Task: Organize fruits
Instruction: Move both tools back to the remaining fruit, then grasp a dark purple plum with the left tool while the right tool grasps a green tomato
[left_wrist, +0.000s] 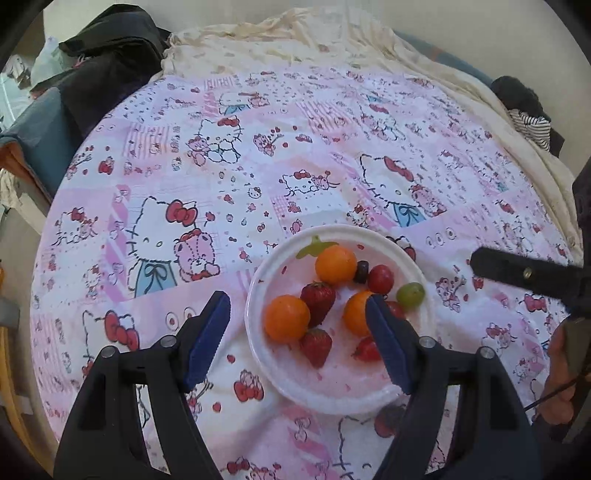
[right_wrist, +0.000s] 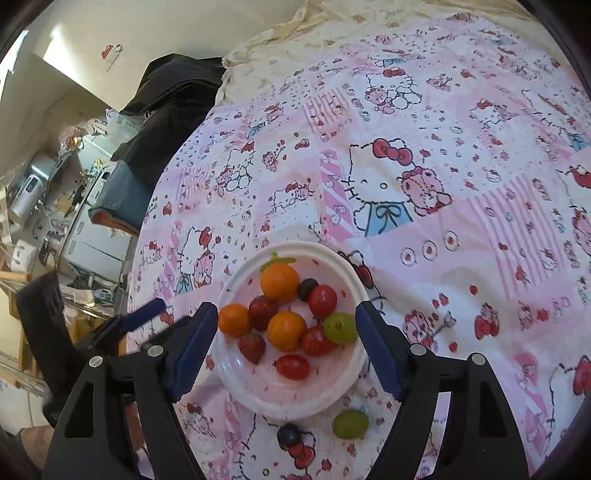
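A white plate on the pink cartoon-print cloth holds three oranges, strawberries, cherry tomatoes, a green grape and a dark grape. A loose green grape and a dark grape lie on the cloth in front of the plate. My left gripper is open above the plate's near left side. My right gripper is open, its fingers on either side of the plate.
Dark clothing lies at the far left of the bed, and a striped garment at the far right. Beyond the left edge, the right wrist view shows cluttered shelves and appliances. A cream sheet covers the far end.
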